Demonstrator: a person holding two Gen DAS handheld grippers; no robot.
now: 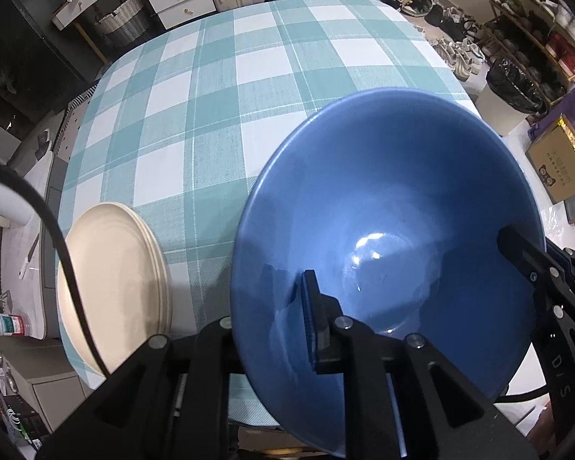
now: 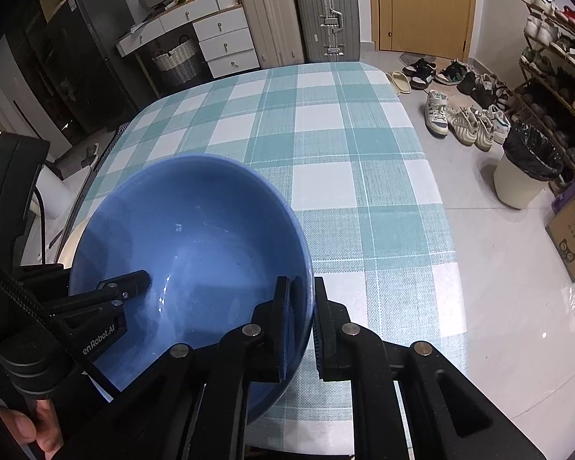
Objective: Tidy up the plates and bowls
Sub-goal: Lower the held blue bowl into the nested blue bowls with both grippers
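Squarely between both jaws: blue bowl (image 2: 195,237)

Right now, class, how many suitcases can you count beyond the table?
2. A beige suitcase stands on the left and a grey suitcase right beside it, both past the far edge of the table. Others may be hidden.

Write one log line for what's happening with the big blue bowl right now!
bowl: blue, rim between both grippers' fingers | left gripper | right gripper | plates: stacked beside | table
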